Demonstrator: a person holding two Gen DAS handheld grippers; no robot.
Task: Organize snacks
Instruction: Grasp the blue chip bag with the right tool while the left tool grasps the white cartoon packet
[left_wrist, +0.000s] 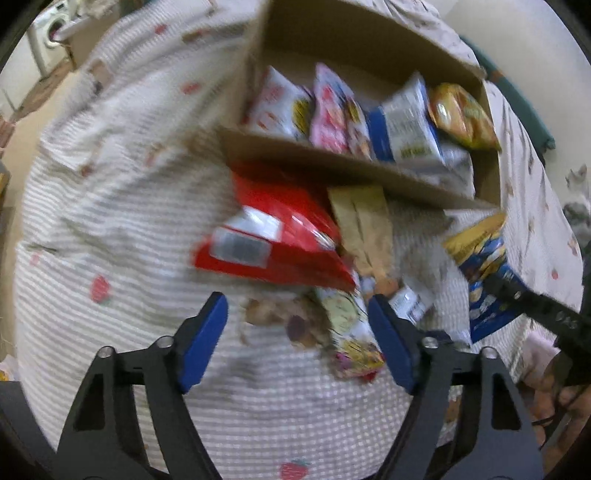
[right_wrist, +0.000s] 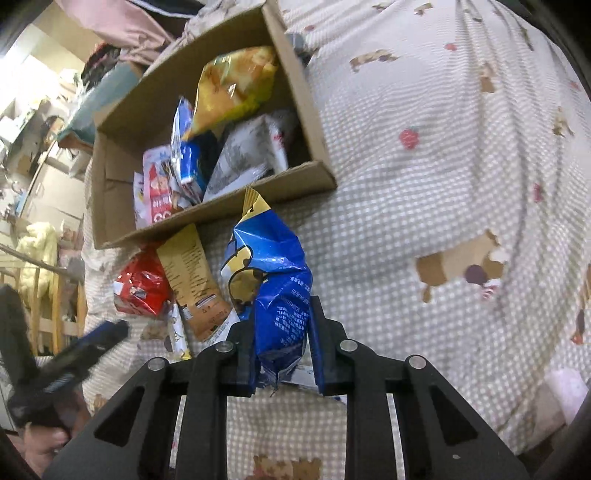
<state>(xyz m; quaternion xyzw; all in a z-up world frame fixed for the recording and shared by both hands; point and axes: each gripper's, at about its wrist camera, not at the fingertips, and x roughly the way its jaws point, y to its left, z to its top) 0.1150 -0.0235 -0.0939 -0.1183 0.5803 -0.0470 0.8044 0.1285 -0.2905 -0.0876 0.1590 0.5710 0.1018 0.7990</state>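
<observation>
Two claws angled down, right claw (right_wrist: 282, 350) pinching blue packet (right_wrist: 273, 280)

Both wrist cams look steeply down at the bed (left_wrist: 258, 398), close in; shared: cardboard box (left_wrist: 332, 166) (right_wrist: 221, 214) and loose snack packets beside it.

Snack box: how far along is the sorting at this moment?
Done: several packets already stand in the cardboard box, among them a yellow bag and a pink packet. In hand: the right gripper is shut on a blue chip bag. Left: the red packet, the tan pouch and a small cartoon-print packet, which lies between the left gripper's open jaws.
</observation>
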